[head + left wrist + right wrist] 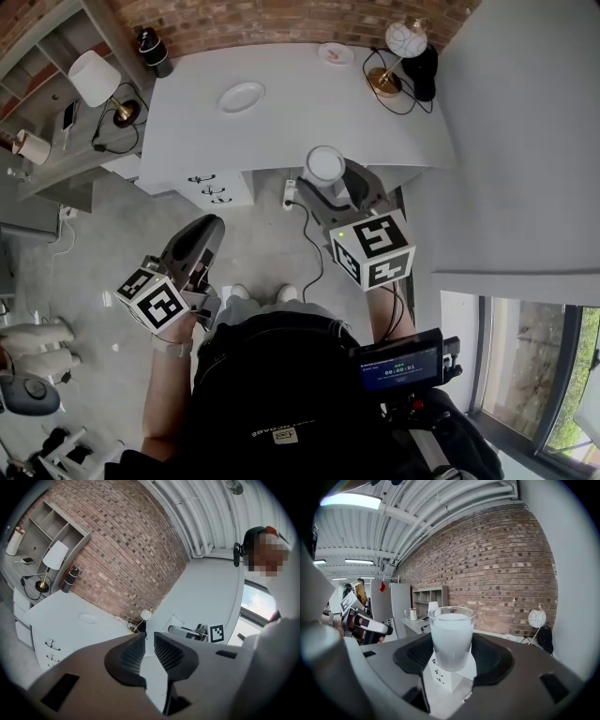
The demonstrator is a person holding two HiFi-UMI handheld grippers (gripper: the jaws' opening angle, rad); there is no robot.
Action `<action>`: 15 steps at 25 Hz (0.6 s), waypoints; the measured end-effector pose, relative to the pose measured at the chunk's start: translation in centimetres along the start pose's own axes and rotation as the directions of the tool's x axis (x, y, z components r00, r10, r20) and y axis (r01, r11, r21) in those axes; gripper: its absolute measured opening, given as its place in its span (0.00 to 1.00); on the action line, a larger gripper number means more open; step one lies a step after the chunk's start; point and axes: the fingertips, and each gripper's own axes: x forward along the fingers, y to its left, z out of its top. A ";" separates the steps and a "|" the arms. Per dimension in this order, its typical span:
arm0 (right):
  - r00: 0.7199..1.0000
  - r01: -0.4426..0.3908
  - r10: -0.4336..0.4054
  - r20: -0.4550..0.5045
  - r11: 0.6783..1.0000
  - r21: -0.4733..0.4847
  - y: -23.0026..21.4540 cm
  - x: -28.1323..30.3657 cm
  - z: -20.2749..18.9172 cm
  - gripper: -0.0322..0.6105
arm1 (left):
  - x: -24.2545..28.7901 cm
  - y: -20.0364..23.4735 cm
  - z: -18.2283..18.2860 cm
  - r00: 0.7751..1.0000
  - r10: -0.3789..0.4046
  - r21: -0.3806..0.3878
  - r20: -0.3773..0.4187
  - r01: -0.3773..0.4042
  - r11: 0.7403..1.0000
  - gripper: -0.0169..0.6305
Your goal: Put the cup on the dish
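At far L, a lamp w/ white shade [94, 78] is standing on a grey side shelf. Lower down, the left gripper [208, 225] is hanging over the floor in front of the person, well apart from the white desk [187, 127]. Its jaws are almost together, w/ only a narrow slit btw them, and they are holding nothing.

On the desk top, L of centre, the dish [242, 97] is lying flat. It is white, round and empty.

More to the R, the right gripper [330, 186] is pointing toward the desk. It is closed on the cup [325, 164], a frosted whitish tumbler. The pads are pressing its lower part from both sides, and the cup is standing upright btw them. In the head view the cup is sitting approx at the front edge of the desk. I cannot tell if it is above the top or just before it. It is well apart from the dish, to the R of it and nearer to the person.

At the back R of the desk, a small plate [335, 53] is lying near the brick wall, and a lamp w/ round globe [405, 39] is standing beside it.
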 end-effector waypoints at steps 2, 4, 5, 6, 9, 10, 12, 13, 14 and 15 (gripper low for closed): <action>1.000 -0.009 0.009 -0.003 1.000 -0.003 -0.1 -0.3 -0.4 0.45 | -0.1 -0.4 -0.7 1.000 0.013 -0.006 0.004 -0.013 1.000 0.12; 1.000 -0.016 0.016 -0.005 1.000 -0.001 -0.3 -0.5 -0.7 0.45 | -0.2 -0.8 -1.2 1.000 0.019 -0.006 0.001 -0.019 1.000 0.12; 1.000 -0.019 0.019 -0.005 1.000 0.002 -0.3 -0.7 -0.8 0.45 | -0.2 -0.9 -1.5 1.000 0.022 -0.004 -0.001 -0.022 1.000 0.12; 1.000 -0.021 0.021 -0.005 1.000 0.006 -0.4 -0.9 -1.0 0.45 | -0.2 -1.0 -1.7 1.000 0.026 -0.003 -0.003 -0.026 1.000 0.12; 1.000 -0.019 0.019 -0.006 1.000 0.011 -0.8 -1.3 -1.6 0.45 | -0.2 -1.0 -1.9 0.999 0.035 -0.003 0.000 -0.035 0.999 0.12; 1.000 -0.018 0.018 -0.007 1.000 0.013 -1.0 -1.4 -1.8 0.45 | -0.2 -1.0 -1.9 0.999 0.036 -0.003 0.000 -0.036 0.999 0.12; 1.000 -0.012 0.013 -0.009 1.000 0.017 -1.2 -1.6 -2.1 0.45 | -0.2 -0.9 -1.9 0.999 0.038 -0.002 -0.001 -0.038 0.999 0.12; 1.000 -0.008 0.009 -0.009 1.000 0.018 -1.4 -1.7 -2.2 0.45 | -0.1 -0.8 -2.0 0.999 0.039 -0.001 -0.002 -0.039 0.999 0.12; 1.000 -0.004 0.004 -0.009 1.000 0.019 -1.5 -1.8 -2.2 0.45 | 0.0 -0.8 -2.0 0.999 0.038 -0.001 -0.005 -0.038 0.999 0.12; 1.000 0.001 -0.001 -0.009 1.000 0.020 -1.7 -1.9 -2.3 0.45 | 0.2 -0.8 -2.0 0.999 0.035 -0.001 -0.007 -0.035 0.999 0.12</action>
